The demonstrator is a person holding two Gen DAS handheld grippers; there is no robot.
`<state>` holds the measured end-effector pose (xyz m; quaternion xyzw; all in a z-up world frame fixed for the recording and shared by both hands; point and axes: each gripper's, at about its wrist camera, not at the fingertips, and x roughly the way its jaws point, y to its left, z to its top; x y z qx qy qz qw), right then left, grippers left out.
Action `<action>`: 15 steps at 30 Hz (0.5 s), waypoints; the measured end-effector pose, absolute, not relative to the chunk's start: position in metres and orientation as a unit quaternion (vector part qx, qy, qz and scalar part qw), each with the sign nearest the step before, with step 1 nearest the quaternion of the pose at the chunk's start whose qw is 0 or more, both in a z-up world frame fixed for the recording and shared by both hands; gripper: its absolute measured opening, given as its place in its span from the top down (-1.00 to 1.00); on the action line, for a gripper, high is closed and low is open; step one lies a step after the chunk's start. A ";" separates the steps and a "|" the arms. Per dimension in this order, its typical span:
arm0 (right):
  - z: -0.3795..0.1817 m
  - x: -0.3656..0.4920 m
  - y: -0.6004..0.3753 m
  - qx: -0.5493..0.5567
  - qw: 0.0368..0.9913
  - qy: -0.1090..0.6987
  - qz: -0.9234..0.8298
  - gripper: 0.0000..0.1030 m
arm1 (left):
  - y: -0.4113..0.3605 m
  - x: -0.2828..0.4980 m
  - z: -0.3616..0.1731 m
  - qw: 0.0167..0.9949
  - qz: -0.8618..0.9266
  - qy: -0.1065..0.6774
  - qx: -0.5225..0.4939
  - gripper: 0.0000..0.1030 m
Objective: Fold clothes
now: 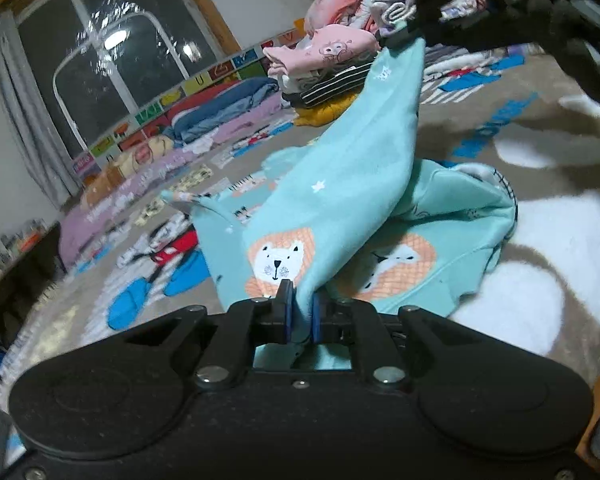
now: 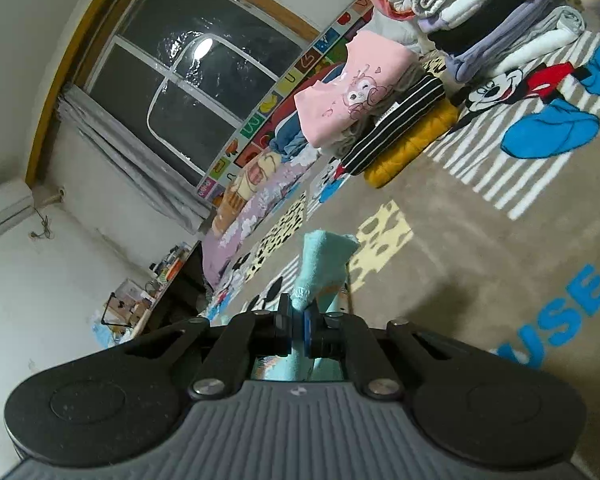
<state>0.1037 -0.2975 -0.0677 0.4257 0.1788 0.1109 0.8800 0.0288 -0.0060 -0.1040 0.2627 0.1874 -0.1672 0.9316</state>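
Fabric stretches taut in the left wrist view: the left gripper (image 1: pixel 300 312) has its blue pads pinched tight on one edge of the turquoise garment (image 1: pixel 356 184), and the right gripper (image 1: pixel 400 34), dark and blurred up by the pink-topped pile (image 1: pixel 324 64), pinches the far corner. Between them the cloth makes a raised ridge, the rest slumped on the carpet (image 1: pixel 500 128) just right of that ridge. To fold well, I'd say both ends should come down level, so the bear prints land flat, not twisted.

From the right wrist view, the right gripper (image 2: pixel 298 326) is clamped narrow on a bunched tip of the turquoise garment (image 2: pixel 324 264), which sticks up past the pads. Beyond the garment lies the Mickey-patterned carpet (image 2: pixel 440 248); further on sit the pink-topped pile (image 2: pixel 364 92) and taller stacks (image 2: pixel 492 24). Left of the pile, a dark window (image 2: pixel 188 80) reflects a lamp.
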 end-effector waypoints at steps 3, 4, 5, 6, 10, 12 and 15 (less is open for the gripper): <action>-0.072 0.108 -0.299 0.426 0.880 0.182 0.109 0.86 | -0.005 0.028 -0.105 0.928 -0.186 0.200 0.253 0.86; -0.073 0.110 -0.300 0.425 0.879 0.185 0.109 0.86 | -0.004 0.028 -0.103 0.926 -0.198 0.204 0.248 0.87; -0.074 0.111 -0.301 0.424 0.879 0.187 0.109 0.86 | 0.002 0.028 -0.098 0.925 -0.218 0.210 0.231 0.86; -0.075 0.113 -0.301 0.423 0.879 0.190 0.108 0.86 | 0.012 0.029 -0.089 0.926 -0.238 0.217 0.197 0.83; -0.074 0.118 -0.302 0.420 0.880 0.193 0.111 0.86 | 0.076 0.032 -0.054 0.946 -0.256 0.194 0.034 0.75; -0.072 0.121 -0.302 0.418 0.880 0.191 0.117 0.86 | 0.108 0.039 -0.048 0.957 -0.218 0.189 -0.017 0.75; -0.068 0.126 -0.301 0.412 0.882 0.192 0.126 0.86 | 0.125 0.048 -0.052 0.962 -0.179 0.201 -0.031 0.76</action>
